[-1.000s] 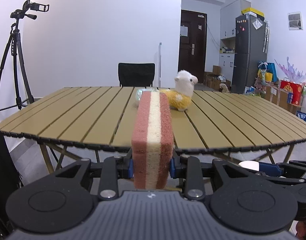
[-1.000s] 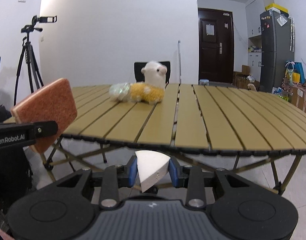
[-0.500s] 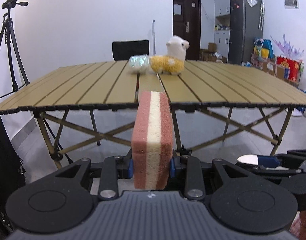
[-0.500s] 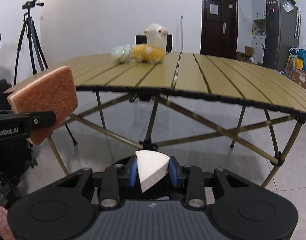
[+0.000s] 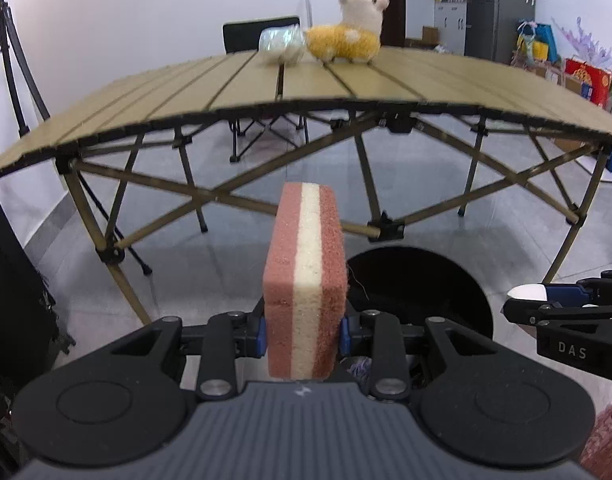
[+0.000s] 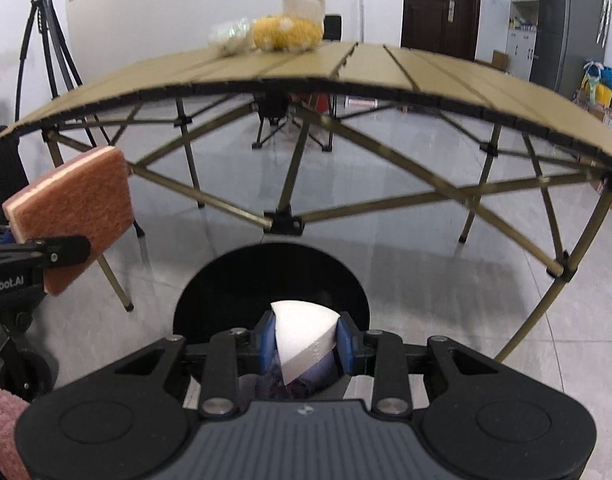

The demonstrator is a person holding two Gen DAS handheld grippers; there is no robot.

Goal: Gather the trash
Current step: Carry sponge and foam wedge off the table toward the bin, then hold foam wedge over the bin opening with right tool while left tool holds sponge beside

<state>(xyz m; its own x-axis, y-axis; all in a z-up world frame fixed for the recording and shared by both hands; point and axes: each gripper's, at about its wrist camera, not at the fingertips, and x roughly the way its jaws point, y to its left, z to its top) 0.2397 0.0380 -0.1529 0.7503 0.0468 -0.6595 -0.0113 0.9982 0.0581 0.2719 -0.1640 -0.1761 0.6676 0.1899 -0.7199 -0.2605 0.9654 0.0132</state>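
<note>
My left gripper (image 5: 304, 334) is shut on a pink sponge with a cream middle layer (image 5: 306, 276), held on edge. The same sponge (image 6: 72, 220) shows at the left of the right wrist view. My right gripper (image 6: 306, 342) is shut on a white wedge-shaped piece (image 6: 304, 338); its tip (image 5: 527, 292) shows at the right of the left wrist view. A round black bin (image 6: 242, 284) stands on the floor right under the right gripper, with purple scraps inside. In the left wrist view the bin (image 5: 421, 284) lies just right of the sponge.
A tan slatted folding table (image 5: 345, 88) stands ahead with crossed legs beneath. On it sit a plush alpaca (image 5: 351, 40) and a crumpled clear wrapper (image 5: 280, 44). A tripod (image 6: 42, 40) is at the left; a black chair stands behind the table, on grey floor tiles.
Both grippers sank from table height to below the tabletop and tipped downward. The black bin has come into view under them. Both grips are unchanged.
</note>
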